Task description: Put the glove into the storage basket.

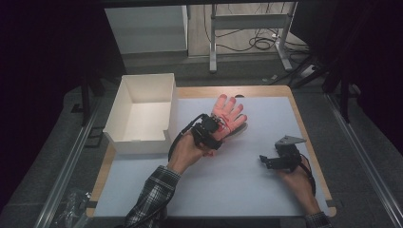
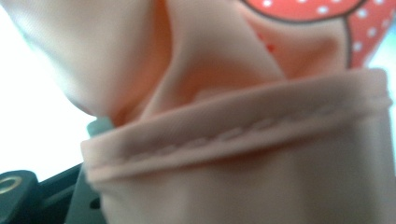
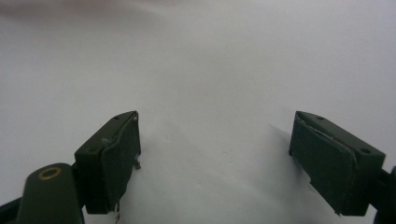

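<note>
Two grippers on the table, and the left gripper (image 1: 216, 127) is the one in play: it sits right at the cuff end of the pink glove (image 1: 228, 114), which lies just to the right of the white box (image 1: 142, 114). That glove's long axis runs diagonally, cuff toward the person, fingers fanned up and away toward the table's far edge, so any lift starts from the cuff. From the left gripper view, the stitched cuff hem (image 2: 243, 130) fills the frame right against the jaws, with a red patch of white dots (image 2: 369, 28) beyond; whether the jaws are clamped on it I cannot tell, they're buried under fabric. Over to the box's far right, the right gripper (image 1: 267, 160) rests well apart from the glove, jaws spread wide over bare white table (image 3: 210, 70), gripping nothing. No brand, label or writing is readable anywhere.
</note>
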A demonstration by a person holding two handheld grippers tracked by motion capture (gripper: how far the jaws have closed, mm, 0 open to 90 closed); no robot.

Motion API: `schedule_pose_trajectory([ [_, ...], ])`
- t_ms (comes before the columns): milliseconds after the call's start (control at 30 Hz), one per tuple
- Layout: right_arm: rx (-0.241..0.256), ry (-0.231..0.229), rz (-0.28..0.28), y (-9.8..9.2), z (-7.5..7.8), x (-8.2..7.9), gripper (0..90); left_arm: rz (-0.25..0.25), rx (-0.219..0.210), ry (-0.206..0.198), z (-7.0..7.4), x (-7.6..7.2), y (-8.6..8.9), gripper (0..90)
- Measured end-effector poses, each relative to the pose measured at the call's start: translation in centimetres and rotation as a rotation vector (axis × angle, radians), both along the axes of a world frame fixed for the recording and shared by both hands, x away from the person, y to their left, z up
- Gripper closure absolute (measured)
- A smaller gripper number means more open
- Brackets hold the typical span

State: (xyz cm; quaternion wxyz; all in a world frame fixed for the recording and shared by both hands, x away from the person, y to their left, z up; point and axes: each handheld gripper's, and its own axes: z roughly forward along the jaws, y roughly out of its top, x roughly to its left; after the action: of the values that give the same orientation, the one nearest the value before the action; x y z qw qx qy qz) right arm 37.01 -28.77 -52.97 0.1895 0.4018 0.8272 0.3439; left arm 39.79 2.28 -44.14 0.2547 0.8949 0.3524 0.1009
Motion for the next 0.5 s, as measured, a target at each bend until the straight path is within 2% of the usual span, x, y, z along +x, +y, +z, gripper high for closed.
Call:
schedule_pose_trajectory([
  [100, 0.000, 0.002, 0.000, 0.0, 0.0, 0.0, 16.7, 0.011, -0.008, -0.001, 0.8, 0.3, 0.4, 43.9],
  [133, -0.001, 0.001, 0.001, 0.0, 0.0, 0.0, 16.7, 0.018, -0.001, -0.005, 1.6, 0.7, 0.7, 43.9],
  [233, -0.001, 0.001, 0.001, 0.0, 0.0, 0.0, 16.7, 0.043, -0.009, -0.008, 2.7, 1.2, 1.3, 43.8],
  [267, -0.001, 0.001, 0.001, 0.0, 0.0, 0.0, 16.7, 0.043, -0.009, -0.008, 2.7, 1.2, 1.3, 43.8],
  [300, 0.002, 0.000, 0.000, 0.0, 0.0, 0.0, 16.7, 0.056, -0.004, -0.008, 3.6, 1.6, 1.8, 43.8],
  [333, 0.002, 0.000, 0.000, 0.0, 0.0, 0.0, 16.7, 0.056, -0.004, -0.008, 3.6, 1.6, 1.8, 43.8],
  [367, 0.002, 0.000, 0.000, 0.0, 0.0, 0.0, 16.7, 0.071, 0.013, -0.015, 4.5, 2.0, 2.4, 43.8],
  [500, 0.002, -0.002, 0.001, 0.0, 0.0, 0.0, 16.7, 0.112, 0.005, -0.024, 5.9, 2.5, 3.6, 43.8],
])
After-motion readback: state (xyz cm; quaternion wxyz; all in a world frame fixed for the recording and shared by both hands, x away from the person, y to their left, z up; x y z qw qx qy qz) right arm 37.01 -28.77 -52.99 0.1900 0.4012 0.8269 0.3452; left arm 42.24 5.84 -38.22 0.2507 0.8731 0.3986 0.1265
